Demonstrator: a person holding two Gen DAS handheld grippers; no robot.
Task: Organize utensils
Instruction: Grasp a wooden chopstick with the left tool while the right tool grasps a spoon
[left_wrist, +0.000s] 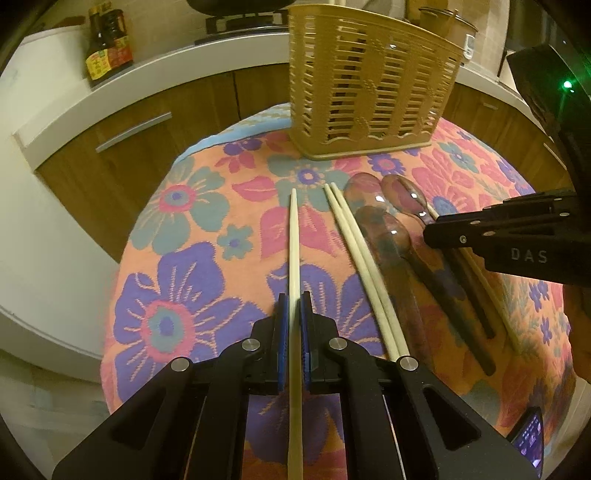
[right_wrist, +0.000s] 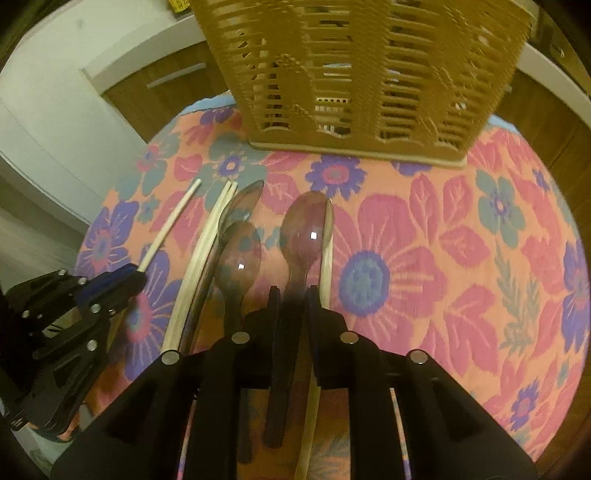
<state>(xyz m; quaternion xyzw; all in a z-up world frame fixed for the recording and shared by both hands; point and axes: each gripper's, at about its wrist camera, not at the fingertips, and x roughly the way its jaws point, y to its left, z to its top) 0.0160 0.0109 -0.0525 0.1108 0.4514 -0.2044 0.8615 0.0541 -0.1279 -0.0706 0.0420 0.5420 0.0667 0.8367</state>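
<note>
Left gripper (left_wrist: 294, 295) is clamped on one pale chopstick (left_wrist: 294, 236), held lengthwise, tip fwd toward the slatted holder (left_wrist: 369, 92), prob. so it can drop in end-first. Right gripper (right_wrist: 293, 291) straddles a dark spoon (right_wrist: 304, 229) at its handle, jaws narrow; can't tell if pads actually press. Other chopsticks (left_wrist: 354, 236) & spoons lie side by side btw the two, w/ the holder standing beyond them. Bench wears a floral cloth (right_wrist: 424, 258); kitchen counter w/ sauce bottle (left_wrist: 107, 40) behind.

Four chopsticks (left_wrist: 294, 236), three spoons (left_wrist: 384, 236), one basket (left_wrist: 369, 81)
</note>
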